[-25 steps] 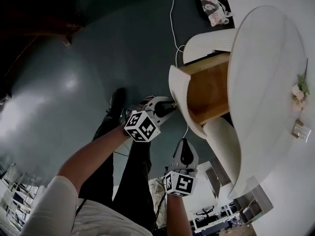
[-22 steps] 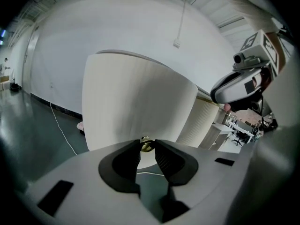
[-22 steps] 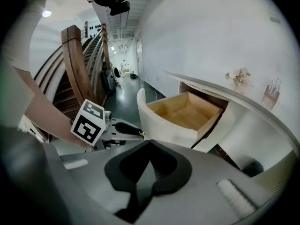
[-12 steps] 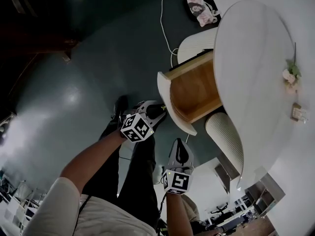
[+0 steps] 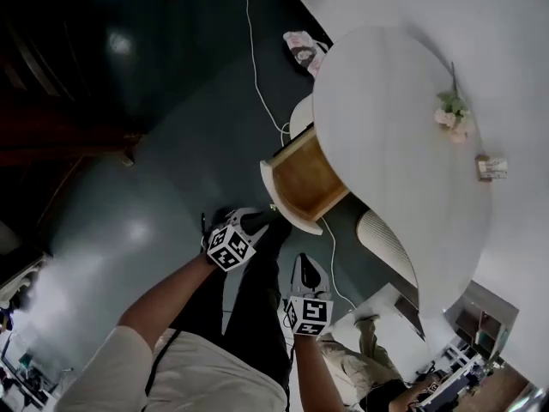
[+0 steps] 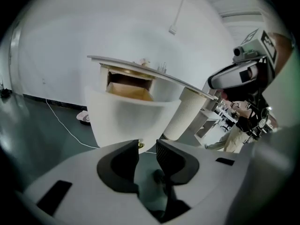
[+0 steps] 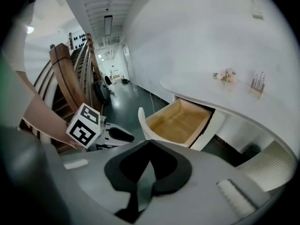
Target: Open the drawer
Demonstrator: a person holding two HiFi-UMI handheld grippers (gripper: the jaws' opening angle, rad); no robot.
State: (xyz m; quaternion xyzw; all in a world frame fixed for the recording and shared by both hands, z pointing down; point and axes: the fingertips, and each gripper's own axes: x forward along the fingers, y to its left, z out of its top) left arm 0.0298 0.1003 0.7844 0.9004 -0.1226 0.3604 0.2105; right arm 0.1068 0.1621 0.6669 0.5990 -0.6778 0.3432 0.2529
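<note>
Left gripper backs off the drawer

The left gripper's [image 5: 269,221] jaws have just been opening and now stand apart with nothing pinched. The small brass knob [image 6: 139,145] sits just past the tips, and the gripper is no longer pressed up against the drawer [image 5: 302,178] front. The head view has swung too, so the table [image 5: 395,127] looks smaller and higher.

White-fronted tan drawer [image 5: 302,178], dark teal floor [image 5: 146,170]

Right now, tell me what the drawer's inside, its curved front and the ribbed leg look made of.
Drawer inside: wood or veneer, warm tan, matte.
Curved front: smooth matte white, probably painted or lacquered; core not visible.
Ribbed leg: white, fine vertical fluting; material unclear.
</note>
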